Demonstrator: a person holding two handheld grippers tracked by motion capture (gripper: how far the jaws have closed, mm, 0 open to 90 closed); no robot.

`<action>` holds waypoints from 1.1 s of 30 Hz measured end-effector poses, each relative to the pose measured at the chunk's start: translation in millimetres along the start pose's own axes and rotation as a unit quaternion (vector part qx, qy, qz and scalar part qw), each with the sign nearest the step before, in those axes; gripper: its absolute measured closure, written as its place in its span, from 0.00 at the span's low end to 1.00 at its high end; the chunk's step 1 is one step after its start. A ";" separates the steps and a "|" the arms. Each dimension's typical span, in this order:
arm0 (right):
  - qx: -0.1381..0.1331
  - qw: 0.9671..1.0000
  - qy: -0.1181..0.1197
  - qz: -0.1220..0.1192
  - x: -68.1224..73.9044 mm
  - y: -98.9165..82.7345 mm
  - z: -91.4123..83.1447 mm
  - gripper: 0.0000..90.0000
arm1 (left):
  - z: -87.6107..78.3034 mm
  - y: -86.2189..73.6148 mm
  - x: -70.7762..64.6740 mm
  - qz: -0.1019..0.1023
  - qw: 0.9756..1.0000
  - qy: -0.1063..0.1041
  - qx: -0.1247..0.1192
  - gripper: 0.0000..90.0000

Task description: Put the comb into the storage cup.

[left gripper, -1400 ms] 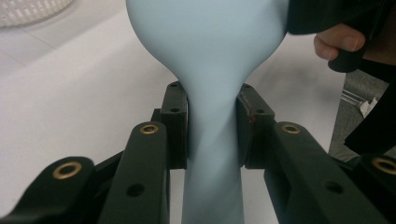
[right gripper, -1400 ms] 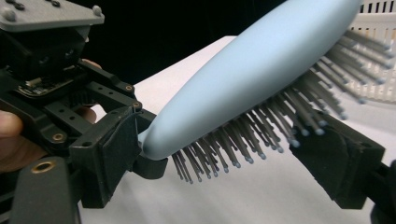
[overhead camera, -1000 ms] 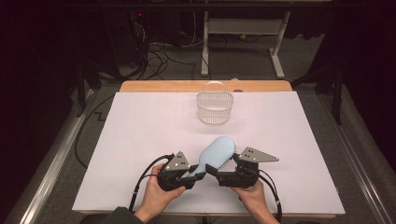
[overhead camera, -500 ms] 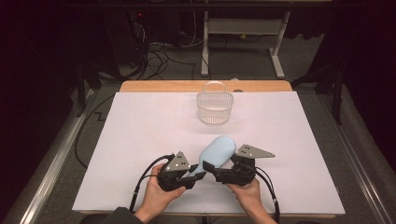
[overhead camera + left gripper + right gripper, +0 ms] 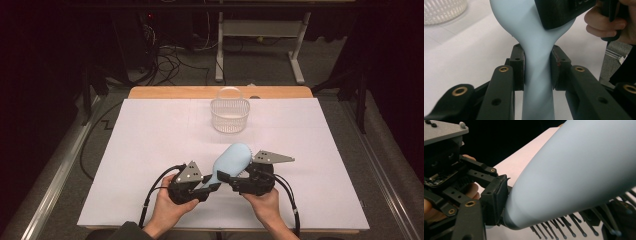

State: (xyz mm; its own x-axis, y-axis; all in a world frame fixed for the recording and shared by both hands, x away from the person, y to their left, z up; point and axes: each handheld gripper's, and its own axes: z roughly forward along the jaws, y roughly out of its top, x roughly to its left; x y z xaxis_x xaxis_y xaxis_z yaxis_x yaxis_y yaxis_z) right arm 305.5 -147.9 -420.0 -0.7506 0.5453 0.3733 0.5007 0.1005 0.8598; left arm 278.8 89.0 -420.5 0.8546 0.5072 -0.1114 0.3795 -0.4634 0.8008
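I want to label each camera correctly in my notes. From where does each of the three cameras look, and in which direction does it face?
High view: above the person's side, facing forward and down on the table; both hands, left gripper, right gripper, hairbrush and basket.
Left gripper view: rides on the left gripper, looks along its jaws clamped on the brush handle; the other hand beyond.
Right gripper view: rides on the right gripper, facing the brush head and bristles.
Shared: all see the blue hairbrush.

A pale blue hairbrush [image 5: 231, 161] hangs above the white counter [image 5: 150, 145], its handle clamped in the left tongs [image 5: 210, 184]. The right tongs [image 5: 226, 176] have just been closing around its head. A white basket [image 5: 230, 114] stands well apart at twelve o'clock.
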 end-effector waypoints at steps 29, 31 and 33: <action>0.018 0.999 0.047 -0.015 6.4 15.5 -3.1 0.64 | -0.5 -1.3 3.6 -0.006 1.000 -0.010 -0.010 0.75; 0.019 0.999 0.046 -0.015 5.8 15.9 -3.6 0.64 | -0.7 -1.9 4.6 -0.009 1.000 -0.011 -0.012 0.73; 0.018 0.999 0.044 -0.015 5.0 16.4 -3.9 0.65 | -0.6 -2.3 5.7 -0.010 1.000 -0.014 -0.010 0.72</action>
State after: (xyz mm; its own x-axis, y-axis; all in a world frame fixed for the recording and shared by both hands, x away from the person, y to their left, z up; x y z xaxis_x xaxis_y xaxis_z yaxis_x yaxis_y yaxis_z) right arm 308.3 -146.7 -402.6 -0.7999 0.4657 0.3786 0.4918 0.1470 0.8582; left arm 282.6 93.4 -422.6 0.8567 0.4955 -0.1430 0.3888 -0.4383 0.8104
